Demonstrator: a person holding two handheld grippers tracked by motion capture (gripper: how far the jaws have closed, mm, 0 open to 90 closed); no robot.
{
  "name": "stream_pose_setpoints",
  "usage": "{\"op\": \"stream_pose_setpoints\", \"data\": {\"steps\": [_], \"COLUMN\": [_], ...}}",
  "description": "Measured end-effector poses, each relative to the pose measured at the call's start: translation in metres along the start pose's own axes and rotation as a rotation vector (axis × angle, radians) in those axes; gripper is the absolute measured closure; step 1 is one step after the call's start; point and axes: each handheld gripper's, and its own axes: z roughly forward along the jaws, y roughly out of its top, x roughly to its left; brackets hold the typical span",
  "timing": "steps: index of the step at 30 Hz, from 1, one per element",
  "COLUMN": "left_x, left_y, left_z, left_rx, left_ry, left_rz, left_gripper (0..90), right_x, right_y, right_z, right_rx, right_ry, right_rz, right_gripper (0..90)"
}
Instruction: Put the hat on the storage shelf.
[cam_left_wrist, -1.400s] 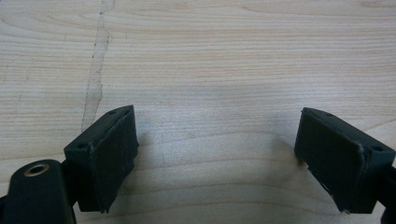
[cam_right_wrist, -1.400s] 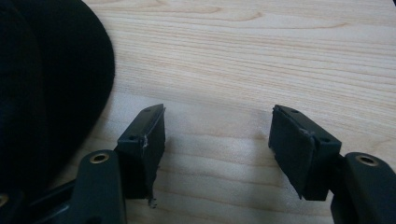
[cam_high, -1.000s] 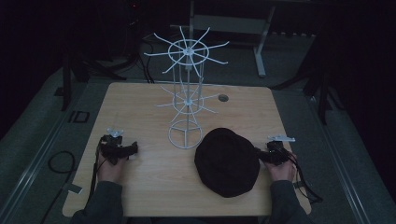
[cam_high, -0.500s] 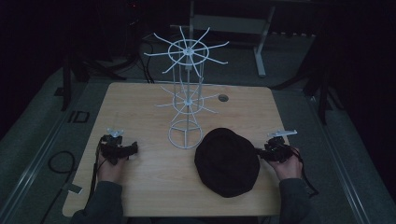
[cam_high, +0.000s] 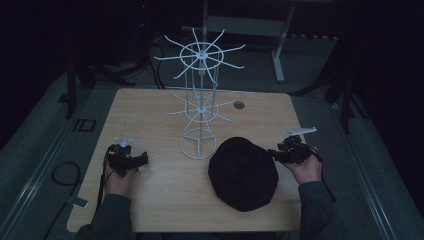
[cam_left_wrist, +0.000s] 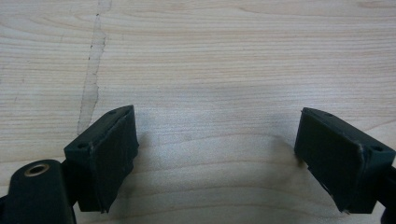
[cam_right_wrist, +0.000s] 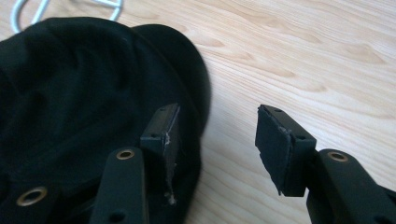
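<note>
A black cap (cam_high: 243, 172) lies on the wooden table (cam_high: 160, 200), right of centre, just in front of the white wire rack (cam_high: 201, 100). My right gripper (cam_high: 277, 154) is at the cap's right edge, open. In the right gripper view the cap (cam_right_wrist: 84, 102) lies under the left jaw, and bare wood shows between the jaws around my right gripper (cam_right_wrist: 217, 135). My left gripper (cam_high: 139, 159) rests low on the table at the left, open, with only wood between its jaws around my left gripper (cam_left_wrist: 217, 140).
The wire rack has a ring base (cam_high: 198, 146) and two tiers of radiating arms, the upper tier (cam_high: 201, 52) well above the table. A small round hole (cam_high: 239, 105) sits near the table's far edge. The surroundings beyond the table are dark.
My right gripper has shifted slightly left, closer to the cap's edge, and its hand has turned a little. The left gripper and the cap have stayed put.
</note>
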Motion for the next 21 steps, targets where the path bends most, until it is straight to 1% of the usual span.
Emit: {"op": "stream_pose_setpoints", "data": {"steps": [5, 10, 13, 15, 17, 21], "left_x": [0.0, 0.0, 0.0, 0.0, 0.0, 0.0], "left_y": [0.0, 0.0, 0.0, 0.0, 0.0, 0.0], "left_z": [0.0, 0.0, 0.0, 0.0, 0.0, 0.0], "left_rx": [-0.001, -0.001, -0.001, -0.001, -0.001, -0.001], "left_ry": [-0.001, 0.0, -0.001, 0.0, 0.0, -0.001], "left_rz": [0.0, 0.002, 0.001, 0.0, 0.001, 0.001], "left_gripper": [14.2, 14.2, 14.2, 14.2, 14.2, 14.2], "right_x": [0.009, 0.016, 0.02, 0.024, 0.027, 0.029], "right_y": [0.012, 0.021, 0.026, 0.029, 0.032, 0.034], "right_z": [0.012, 0.024, 0.033, 0.041, 0.047, 0.062], "right_rx": [0.025, 0.058, 0.093, 0.121, 0.146, 0.209], "right_ry": [0.03, 0.042, 0.04, 0.039, 0.036, 0.049], "right_rz": [-0.038, -0.074, -0.102, -0.132, -0.152, -0.173], "right_gripper": [47.7, 47.2, 47.1, 47.1, 47.1, 47.2]}}
